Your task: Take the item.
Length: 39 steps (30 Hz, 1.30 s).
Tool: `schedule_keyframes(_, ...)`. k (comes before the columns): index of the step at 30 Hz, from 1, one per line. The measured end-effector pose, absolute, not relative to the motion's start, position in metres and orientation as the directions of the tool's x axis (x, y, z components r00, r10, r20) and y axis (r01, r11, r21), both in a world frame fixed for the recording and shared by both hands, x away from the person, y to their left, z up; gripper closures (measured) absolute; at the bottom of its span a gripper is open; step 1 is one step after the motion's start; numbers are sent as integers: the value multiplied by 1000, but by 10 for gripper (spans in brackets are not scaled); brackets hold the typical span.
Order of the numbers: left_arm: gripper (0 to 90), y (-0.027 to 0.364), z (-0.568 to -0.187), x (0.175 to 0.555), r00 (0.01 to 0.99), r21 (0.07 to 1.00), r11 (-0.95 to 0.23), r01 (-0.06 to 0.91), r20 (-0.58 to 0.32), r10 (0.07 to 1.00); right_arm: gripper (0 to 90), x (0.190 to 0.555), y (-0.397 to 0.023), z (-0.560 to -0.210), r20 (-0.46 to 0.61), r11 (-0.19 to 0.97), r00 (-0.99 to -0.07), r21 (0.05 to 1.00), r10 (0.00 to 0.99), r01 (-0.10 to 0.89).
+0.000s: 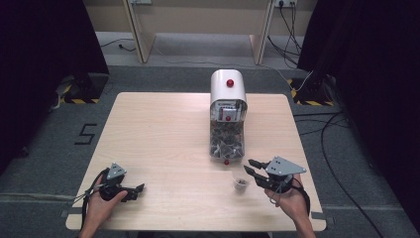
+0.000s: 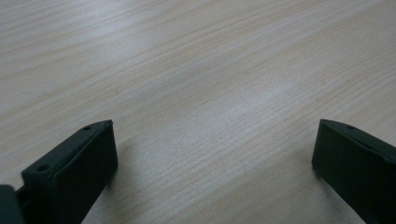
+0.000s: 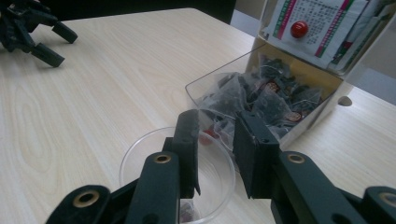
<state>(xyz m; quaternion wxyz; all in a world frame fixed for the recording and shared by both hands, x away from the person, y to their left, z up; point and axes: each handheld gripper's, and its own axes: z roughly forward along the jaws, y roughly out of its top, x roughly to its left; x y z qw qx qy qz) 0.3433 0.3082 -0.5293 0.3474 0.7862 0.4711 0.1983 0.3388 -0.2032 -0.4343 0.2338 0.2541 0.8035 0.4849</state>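
My right gripper, jaws parted and empty, hovers over the clear cup by the tea-bag dispenser; left gripper idles wide open on the tabletop.

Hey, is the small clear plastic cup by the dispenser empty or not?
Not empty. The small clear plastic cup stands upright with a little dark material at its bottom, seen from above.
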Motion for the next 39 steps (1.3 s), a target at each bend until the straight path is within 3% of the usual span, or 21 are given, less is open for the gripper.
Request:
schedule_keyframes(9,0,308,-529,343,478,733,-315,603,-16,878,621,341,-209,-434,-112,377,-735,903,668,205)
schedule_keyframes(16,0,308,-529,343,478,733,-314,603,-16,878,478,343,-213,-433,-85,348,-703,906,706,240)
schedule_keyframes(21,0,308,-529,343,477,733,-314,603,-16,879,425,345,-219,-434,-64,324,-676,908,734,266)
schedule_keyframes(39,0,308,-529,343,478,733,-315,603,-15,878,390,342,-235,-440,-52,311,-636,901,770,303)
